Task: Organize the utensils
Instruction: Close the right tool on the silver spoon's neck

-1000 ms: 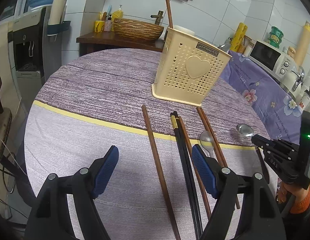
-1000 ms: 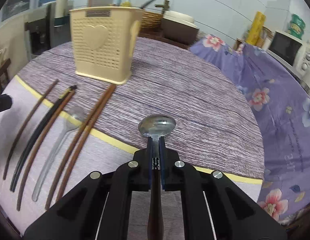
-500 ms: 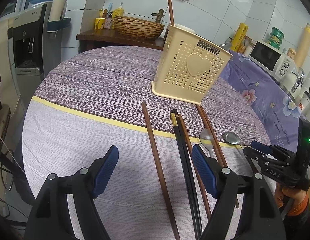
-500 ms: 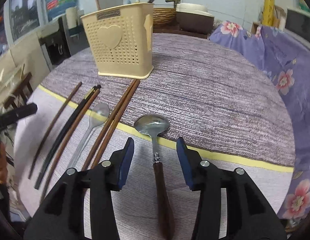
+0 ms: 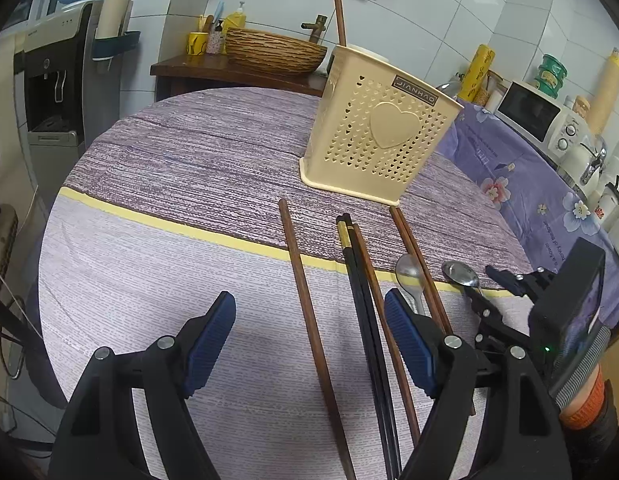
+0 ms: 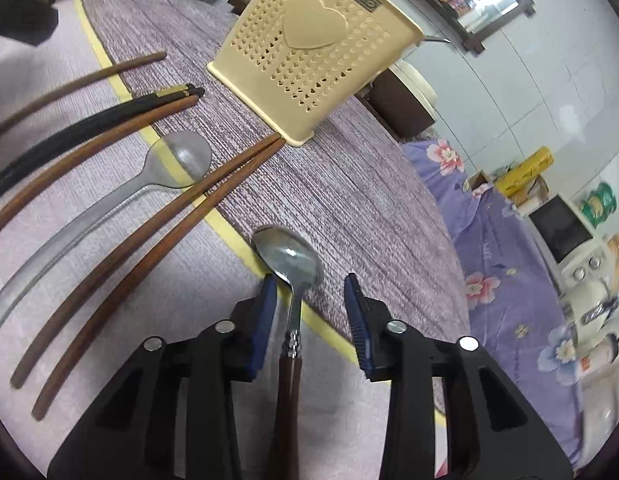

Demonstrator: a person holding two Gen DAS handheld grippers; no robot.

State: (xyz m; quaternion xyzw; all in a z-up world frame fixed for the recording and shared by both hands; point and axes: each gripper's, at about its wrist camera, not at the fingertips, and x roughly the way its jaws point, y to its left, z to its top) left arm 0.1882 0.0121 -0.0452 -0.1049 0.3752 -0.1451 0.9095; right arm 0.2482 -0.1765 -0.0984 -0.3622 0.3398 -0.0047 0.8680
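Utensils lie in row on round table [image 5: 157,264], in front of cream perforated holder [image 5: 379,142]. One brown chopstick [image 5: 340,16] stands inside holder. Left gripper [image 5: 309,344] fingers wide apart, nothing between. Right gripper [image 6: 309,314] jaws just been closing, pads not touching wood-handled spoon [image 6: 289,264] lying between them.

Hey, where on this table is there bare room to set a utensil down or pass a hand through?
Free: the pale cloth left of the lone brown chopstick, and the striped stretch left of the cream holder toward the table's far edge. Crowded: in front of the holder, where chopsticks, the grey spoon and the metal spoon lie side by side.
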